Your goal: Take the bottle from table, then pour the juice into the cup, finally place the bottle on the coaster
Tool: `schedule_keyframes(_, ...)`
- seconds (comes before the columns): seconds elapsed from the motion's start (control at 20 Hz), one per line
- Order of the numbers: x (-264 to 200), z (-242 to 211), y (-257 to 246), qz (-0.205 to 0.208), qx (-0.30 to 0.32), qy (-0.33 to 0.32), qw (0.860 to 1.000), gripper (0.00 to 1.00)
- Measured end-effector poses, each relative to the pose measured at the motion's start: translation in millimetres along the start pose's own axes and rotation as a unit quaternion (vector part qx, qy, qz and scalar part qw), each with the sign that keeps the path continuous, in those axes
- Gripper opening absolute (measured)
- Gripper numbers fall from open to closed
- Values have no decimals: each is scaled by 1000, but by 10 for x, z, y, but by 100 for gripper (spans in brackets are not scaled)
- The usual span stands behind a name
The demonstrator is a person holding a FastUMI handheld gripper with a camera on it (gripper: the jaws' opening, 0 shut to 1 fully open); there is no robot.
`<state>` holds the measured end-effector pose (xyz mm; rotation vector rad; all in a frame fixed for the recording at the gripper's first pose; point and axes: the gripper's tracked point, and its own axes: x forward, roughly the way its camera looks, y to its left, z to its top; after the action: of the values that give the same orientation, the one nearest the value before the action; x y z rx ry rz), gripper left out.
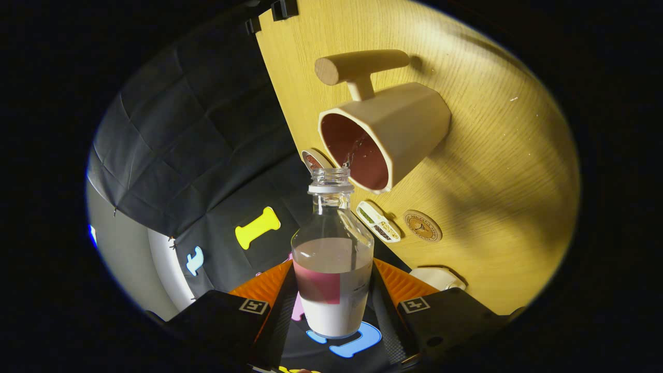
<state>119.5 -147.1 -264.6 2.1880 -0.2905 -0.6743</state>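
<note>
My gripper [334, 298] is clamped on the clear uncapped plastic bottle [332, 259] of whitish juice, its mouth touching the rim of the beige faceted cup [393, 134] at one o'clock, the round printed coaster [422, 226] at three o'clock on the wooden table [497, 171].

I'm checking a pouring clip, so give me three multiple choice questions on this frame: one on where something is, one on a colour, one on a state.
1. Where is the bottle?
A. between the gripper's fingers
B. on the coaster
C. inside the cup

2. What colour is the inside of the cup?
A. blue
B. reddish brown
C. white

3. What state is the bottle in?
A. capped and full
B. empty
C. uncapped, partly full, mouth at the cup's rim

Answers:
1 A, both fingers press its sides.
2 B, the cup's inner wall shows reddish brown against its beige outside.
3 C, the neck is open and liquid fills only part of the bottle; the round coaster on the table is bare.
</note>
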Motion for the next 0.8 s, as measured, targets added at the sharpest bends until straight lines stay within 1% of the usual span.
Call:
schedule_keyframes(0.35,0,98,104,7,51,-35,998,77)
schedule_keyframes(0.6,49,-117,121,-4,55,-15,998,77)
schedule_keyframes(0.8,55,-153,167,-6,63,-13,998,77)
